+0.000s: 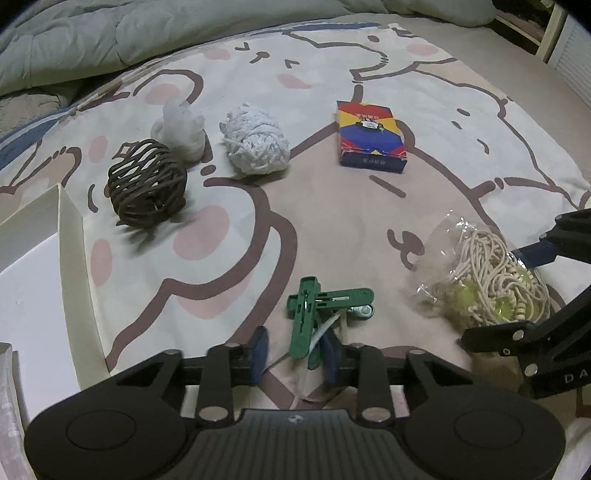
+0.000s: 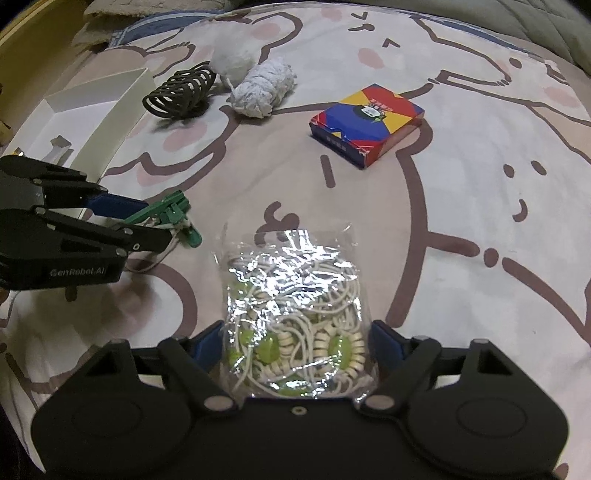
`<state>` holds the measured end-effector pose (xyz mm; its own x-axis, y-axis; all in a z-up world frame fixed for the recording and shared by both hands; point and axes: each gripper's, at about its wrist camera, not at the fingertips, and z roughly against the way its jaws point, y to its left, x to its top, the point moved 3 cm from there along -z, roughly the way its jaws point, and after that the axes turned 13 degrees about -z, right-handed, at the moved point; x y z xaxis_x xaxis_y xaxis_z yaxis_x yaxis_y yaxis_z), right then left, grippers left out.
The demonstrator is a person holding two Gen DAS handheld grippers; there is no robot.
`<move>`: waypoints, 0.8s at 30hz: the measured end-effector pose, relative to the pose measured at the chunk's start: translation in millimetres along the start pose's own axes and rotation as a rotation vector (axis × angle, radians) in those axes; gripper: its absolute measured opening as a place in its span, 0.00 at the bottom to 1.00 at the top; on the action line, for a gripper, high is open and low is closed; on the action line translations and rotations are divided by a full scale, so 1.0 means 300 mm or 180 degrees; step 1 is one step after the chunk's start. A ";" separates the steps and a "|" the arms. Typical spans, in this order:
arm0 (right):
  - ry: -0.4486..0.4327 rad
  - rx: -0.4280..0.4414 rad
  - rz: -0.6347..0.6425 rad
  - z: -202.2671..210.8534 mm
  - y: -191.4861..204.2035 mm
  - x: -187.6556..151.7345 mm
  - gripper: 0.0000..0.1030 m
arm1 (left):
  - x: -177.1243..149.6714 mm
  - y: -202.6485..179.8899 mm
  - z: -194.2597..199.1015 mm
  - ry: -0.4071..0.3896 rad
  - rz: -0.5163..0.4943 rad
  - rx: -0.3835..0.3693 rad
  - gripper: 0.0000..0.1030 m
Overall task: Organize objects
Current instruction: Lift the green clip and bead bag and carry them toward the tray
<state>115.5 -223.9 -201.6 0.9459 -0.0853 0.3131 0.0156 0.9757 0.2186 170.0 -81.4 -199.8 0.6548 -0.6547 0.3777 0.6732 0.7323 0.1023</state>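
My left gripper (image 1: 295,354) has its blue fingers on either side of the near ends of green clothespins (image 1: 317,314) lying on the bedsheet; whether they press on them I cannot tell. It also shows in the right wrist view (image 2: 147,218), at the clothespins (image 2: 173,218). My right gripper (image 2: 295,339) stands open around a clear plastic bag of cream cord and green beads (image 2: 295,314); the bag (image 1: 487,280) shows in the left wrist view too, between the right gripper's fingers (image 1: 535,253).
A brown wire ball (image 1: 147,184), a white plastic wad (image 1: 181,129), a white yarn bundle (image 1: 255,144) and a colourful card box (image 1: 369,140) lie further off on the cartoon bedsheet. A white open box (image 1: 70,258) stands at left. A quilt (image 1: 110,33) lies behind.
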 end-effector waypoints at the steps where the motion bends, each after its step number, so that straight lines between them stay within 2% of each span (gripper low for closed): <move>1: 0.0000 0.0011 0.0008 0.001 0.001 0.001 0.77 | 0.000 0.001 -0.001 0.0010 -0.0012 -0.0012 0.25; 2: 0.0004 0.0025 0.0019 0.001 0.003 0.000 0.75 | 0.000 -0.001 -0.003 0.0026 -0.0035 -0.0022 0.18; 6: -0.0012 0.0000 0.0119 0.002 0.013 -0.007 0.65 | -0.002 -0.010 -0.004 0.0034 -0.0056 -0.0029 0.15; 8: -0.0039 -0.0007 0.0129 0.008 0.015 -0.003 0.62 | 0.000 -0.004 0.007 -0.0008 0.0003 -0.0032 0.10; 24: -0.0663 0.0117 -0.0131 0.187 0.039 0.145 0.60 | 0.076 0.098 0.220 -0.0638 0.0413 0.0289 0.10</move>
<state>138.5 -227.6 -133.7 0.8571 -0.1686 0.4868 0.0374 0.9628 0.2677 182.0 -62.4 -127.3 0.6464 -0.5106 0.5670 0.5485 0.8275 0.1199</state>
